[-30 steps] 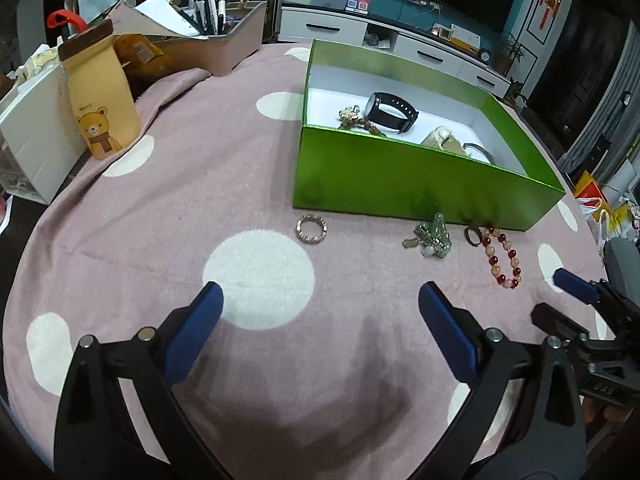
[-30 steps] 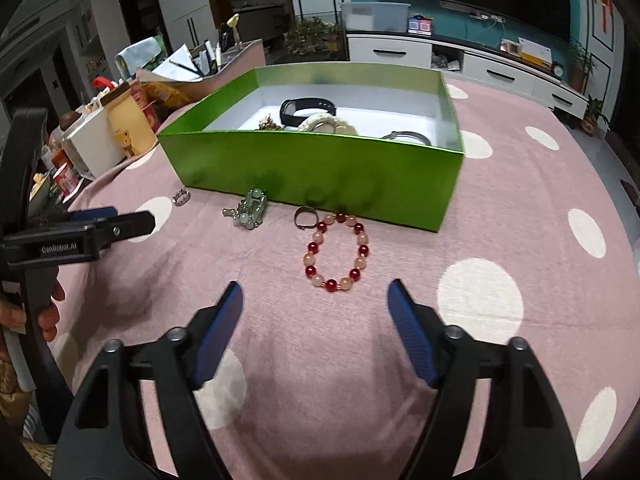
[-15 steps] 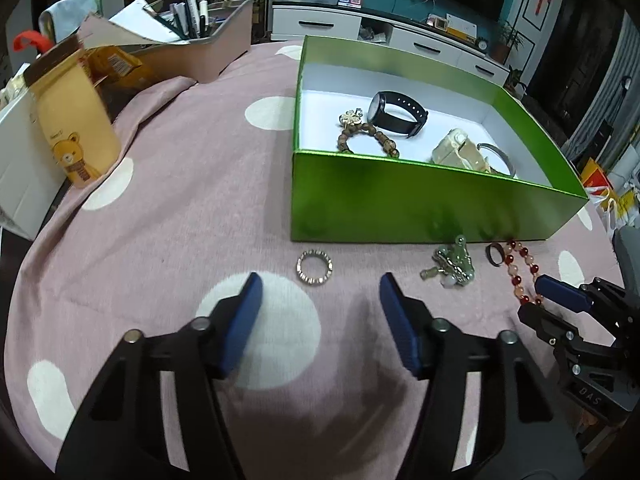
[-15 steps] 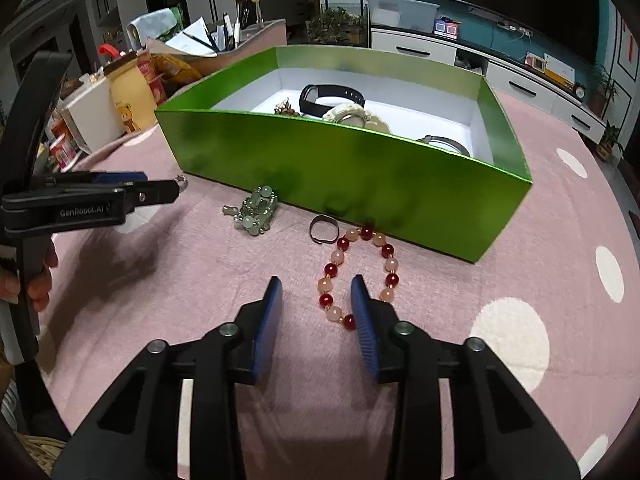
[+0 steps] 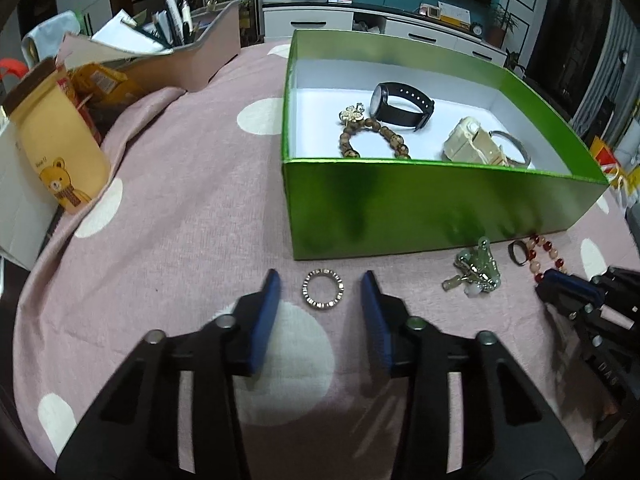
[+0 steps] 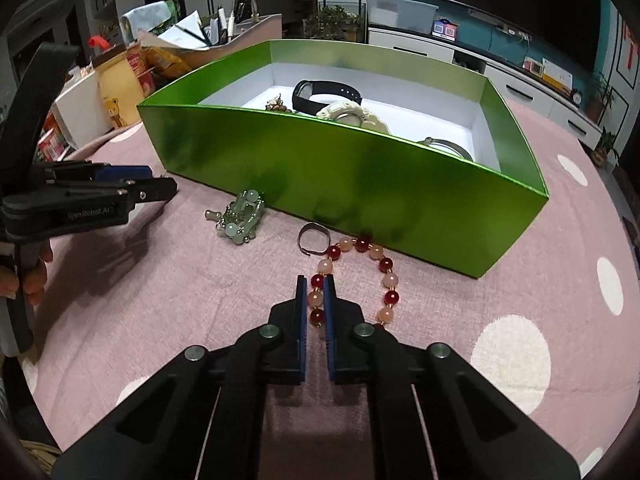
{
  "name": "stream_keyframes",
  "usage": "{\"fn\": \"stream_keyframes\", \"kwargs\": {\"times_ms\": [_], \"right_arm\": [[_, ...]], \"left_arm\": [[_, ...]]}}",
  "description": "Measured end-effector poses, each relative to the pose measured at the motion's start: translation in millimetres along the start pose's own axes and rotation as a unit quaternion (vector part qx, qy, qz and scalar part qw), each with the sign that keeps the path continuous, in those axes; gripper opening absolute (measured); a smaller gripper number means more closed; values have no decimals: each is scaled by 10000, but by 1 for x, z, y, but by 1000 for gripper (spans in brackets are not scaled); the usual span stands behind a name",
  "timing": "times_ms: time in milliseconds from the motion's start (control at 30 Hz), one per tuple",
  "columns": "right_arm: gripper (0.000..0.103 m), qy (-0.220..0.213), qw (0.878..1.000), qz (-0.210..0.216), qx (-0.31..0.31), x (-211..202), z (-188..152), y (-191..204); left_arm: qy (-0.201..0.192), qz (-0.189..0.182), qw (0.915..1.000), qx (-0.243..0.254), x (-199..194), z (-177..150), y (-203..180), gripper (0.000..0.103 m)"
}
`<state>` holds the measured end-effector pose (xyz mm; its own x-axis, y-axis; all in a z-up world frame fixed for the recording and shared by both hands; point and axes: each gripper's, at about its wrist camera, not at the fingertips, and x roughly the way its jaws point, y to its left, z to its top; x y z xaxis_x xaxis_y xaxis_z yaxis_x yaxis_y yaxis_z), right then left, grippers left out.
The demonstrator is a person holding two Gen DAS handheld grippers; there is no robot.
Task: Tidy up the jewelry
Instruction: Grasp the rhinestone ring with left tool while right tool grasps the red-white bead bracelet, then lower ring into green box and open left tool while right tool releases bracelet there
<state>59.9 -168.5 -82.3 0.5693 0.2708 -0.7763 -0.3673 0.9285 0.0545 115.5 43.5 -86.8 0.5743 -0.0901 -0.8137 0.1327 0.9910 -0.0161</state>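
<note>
A small rhinestone ring [image 5: 323, 290] lies on the pink dotted cloth in front of the green box [image 5: 400, 208]. My left gripper [image 5: 320, 278] straddles it, jaws closing, pads clear of the ring on both sides. In the right wrist view my right gripper [image 6: 315, 280] is closing with its pads pressed against the near beads of the red and pink bead bracelet [image 6: 384, 280], which lies against the box wall [image 6: 360, 176]. Between the two grippers lie a jade charm [image 6: 240, 216] and a small dark ring [image 6: 314, 238].
Inside the box are a black watch [image 5: 400, 106], a wooden bead bracelet [image 5: 374, 136], a cream watch [image 5: 474, 146] and a silver bangle [image 5: 516, 148]. A bear pouch [image 5: 56, 152] and a pen organizer [image 5: 180, 52] stand at the left. A hand [image 6: 32, 276] holds the left gripper.
Both grippers have come forward and lower toward the box. The left jaws narrowed around the rhinestone ring. The right jaws closed from wide onto the bracelet's near beads.
</note>
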Motion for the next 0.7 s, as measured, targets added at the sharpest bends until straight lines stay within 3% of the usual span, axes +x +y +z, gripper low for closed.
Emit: {"fn": "stream_keyframes", "kwargs": {"times_ms": [67,300,700], "right_arm": [[7,-35,9999,50,114,-2,0,-3],[7,-291,9974,379,547,-18,3,-17],[7,-747,9814,1122,1368,-57,6,-45]], "left_arm": [[-36,-55,9999,88,-1,-1,-2,20],[-114,-134,9998,68,-3,-4,-1,20],[-328,-676,9971,-148,-38,-8,-8,20]]}}
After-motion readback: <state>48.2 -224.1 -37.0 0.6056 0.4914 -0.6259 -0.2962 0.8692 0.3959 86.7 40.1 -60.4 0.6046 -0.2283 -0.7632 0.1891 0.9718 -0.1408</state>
